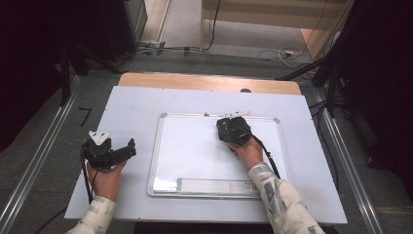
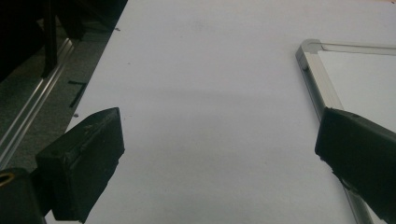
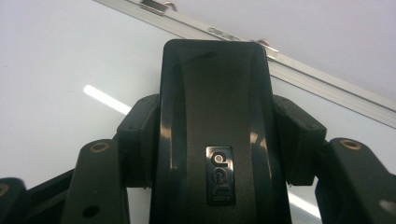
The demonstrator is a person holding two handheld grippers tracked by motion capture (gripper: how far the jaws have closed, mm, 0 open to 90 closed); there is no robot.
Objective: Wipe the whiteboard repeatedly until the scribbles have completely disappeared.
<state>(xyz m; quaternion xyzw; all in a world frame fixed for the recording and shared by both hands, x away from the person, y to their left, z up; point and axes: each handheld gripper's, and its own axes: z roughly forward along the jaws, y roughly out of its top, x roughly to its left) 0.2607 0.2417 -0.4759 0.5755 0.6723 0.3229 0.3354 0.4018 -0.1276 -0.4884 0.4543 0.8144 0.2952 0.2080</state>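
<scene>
A white whiteboard (image 1: 195, 151) with a silver frame (image 3: 327, 88) lies flat in the middle of the table. My right gripper (image 1: 233, 129) hovers low over its far edge, shut on a black eraser (image 3: 215, 102) with a small logo plate; both pads (image 3: 140, 135) press its sides. My left gripper (image 1: 127, 150) rests on the pale table cover left of the board, jaws wide apart with nothing between them (image 2: 219, 126). The board's near left corner (image 2: 317, 74) shows beside its right jaw.
A pale cover sheet (image 1: 131, 107) spans the table, with a strip of bare wood (image 1: 209, 82) at the far edge. A silver rail (image 1: 214, 186) runs along the board's near side. Metal rails (image 1: 44, 151) and cables line the floor on both sides.
</scene>
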